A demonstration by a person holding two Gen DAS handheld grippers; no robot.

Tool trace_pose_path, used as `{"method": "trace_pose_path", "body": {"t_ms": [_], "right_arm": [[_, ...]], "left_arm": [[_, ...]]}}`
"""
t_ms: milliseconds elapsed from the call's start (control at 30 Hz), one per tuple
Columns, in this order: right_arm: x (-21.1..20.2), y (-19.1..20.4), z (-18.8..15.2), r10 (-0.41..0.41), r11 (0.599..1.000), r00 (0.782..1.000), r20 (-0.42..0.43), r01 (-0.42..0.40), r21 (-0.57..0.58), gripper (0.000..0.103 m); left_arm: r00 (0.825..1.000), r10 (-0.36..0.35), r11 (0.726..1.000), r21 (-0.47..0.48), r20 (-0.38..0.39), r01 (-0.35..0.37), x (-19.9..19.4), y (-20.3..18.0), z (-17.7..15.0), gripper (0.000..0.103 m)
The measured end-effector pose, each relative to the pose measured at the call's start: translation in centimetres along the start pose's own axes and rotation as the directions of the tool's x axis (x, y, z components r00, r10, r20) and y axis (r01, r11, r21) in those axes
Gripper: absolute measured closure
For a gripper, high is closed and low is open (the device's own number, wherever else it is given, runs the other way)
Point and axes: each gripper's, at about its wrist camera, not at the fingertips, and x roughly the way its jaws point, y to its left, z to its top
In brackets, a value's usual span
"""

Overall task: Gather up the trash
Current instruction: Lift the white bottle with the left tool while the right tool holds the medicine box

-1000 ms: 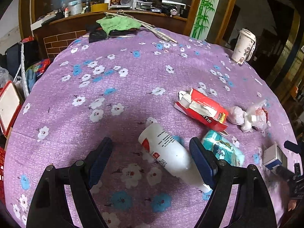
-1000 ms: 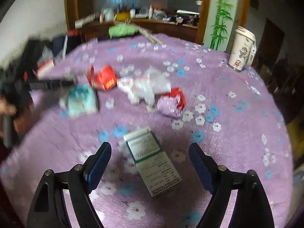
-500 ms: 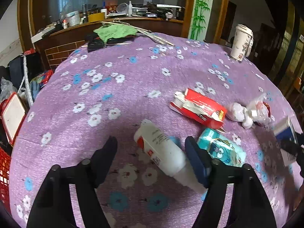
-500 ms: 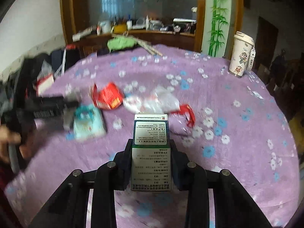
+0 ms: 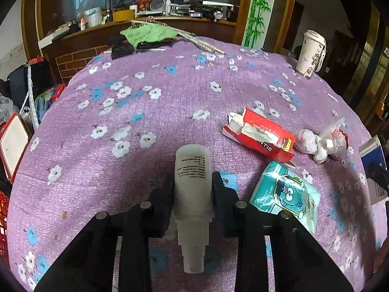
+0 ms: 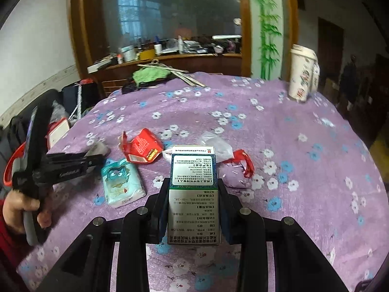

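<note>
A white plastic bottle [image 5: 192, 170] lies lengthwise between the pads of my left gripper [image 5: 192, 182], cap toward the camera; the jaws are closing and press on its sides. My right gripper [image 6: 193, 185] is shut on a green-and-white medicine box [image 6: 193, 194], held above the purple flowered tablecloth [image 6: 291, 133]. On the cloth lie a torn red carton [image 5: 262, 136], a teal tissue pack [image 5: 284, 192], a crumpled clear plastic bag [image 5: 321, 141] and a purple wrapper with red trim [image 6: 235, 170].
A tall paper cup [image 5: 311, 53] stands at the table's far right edge. A green cloth [image 5: 148, 34] and sticks lie at the far edge before a cluttered wooden counter [image 5: 170, 22]. A person's hand [image 6: 19, 206] holds the left tool. Bags and a red crate sit left of the table.
My left gripper's jaws have come together on the white bottle, which has turned in line with the fingers. The right gripper shut on the medicine box and lifted it off the cloth.
</note>
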Motion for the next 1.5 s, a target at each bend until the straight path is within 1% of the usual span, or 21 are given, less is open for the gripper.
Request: {"method": "trace_pose_path", "body": {"t_ms": [133,233,333,500,533,567,667,733,833,900,1100,1267,1500], "right_arm": [[-0.6,1.3,1.0,-0.029,0.999,0.999,-0.018,0.029,0.024,0.066],[-1.0,2.8,2.4,-0.048,0.998,0.999,-0.022,0.049,0.038,0.066],[-0.7,4.2,4.0,-0.053,0.995,0.999,-0.012,0.054,0.089,0.066],[1.4,6.6,5.7,-0.1,0.987,0.993,0.057,0.092,0.131,0.066],[1.7,6.9,5.7,-0.09,0.987,0.994,0.067,0.08,0.136,0.066],[2.2,7.3,5.4,-0.076,0.989,0.994,0.075,0.066,0.132,0.066],[3.4,7.9,4.5,-0.028,0.995,0.998,0.06,0.021,0.101,0.065],[4.0,8.5,4.0,-0.011,0.997,0.999,0.041,0.008,0.074,0.065],[4.2,9.5,3.8,-0.007,1.0,0.999,0.043,0.006,0.025,0.065],[3.8,9.9,3.7,-0.014,1.0,0.998,0.064,0.015,-0.002,0.065],[3.9,11.1,2.8,-0.015,0.998,0.998,0.055,0.018,-0.063,0.065],[3.8,11.5,2.7,-0.009,0.997,0.998,0.067,0.015,-0.082,0.065],[3.4,11.6,2.6,0.007,0.996,0.996,0.083,0.001,-0.086,0.065]], "left_arm": [[0.996,0.038,0.998,0.037,0.083,-0.041,-1.6,-0.3,0.1,0.074],[0.994,0.021,0.999,0.033,0.109,-0.025,-2.3,-0.3,0.4,0.074],[0.991,0.028,0.999,0.038,0.134,-0.033,-2.9,-0.5,0.5,0.074],[0.987,0.043,0.998,0.038,0.155,-0.049,-3.3,-0.4,0.7,0.074],[0.987,0.043,0.998,0.037,0.154,-0.05,-3.3,-0.4,0.8,0.074],[0.987,0.044,0.998,0.035,0.155,-0.05,-3.4,-0.3,0.8,0.074],[0.987,0.036,0.999,0.025,0.158,-0.04,-3.5,-0.3,0.9,0.074],[0.985,0.036,0.999,0.027,0.168,-0.041,-3.8,-0.3,0.8,0.074],[0.979,0.057,0.997,0.033,0.198,-0.065,-4.3,-0.4,0.8,0.074],[0.976,0.066,0.997,0.028,0.206,-0.074,-4.5,-0.2,0.8,0.074],[0.969,0.108,0.994,0.006,0.222,-0.112,-5.0,0.6,1.0,0.074],[0.961,0.144,0.989,-0.011,0.235,-0.145,-5.2,1.0,1.1,0.074],[0.941,0.188,0.982,-0.047,0.28,-0.182,-6.3,1.8,1.2,0.074]]}}
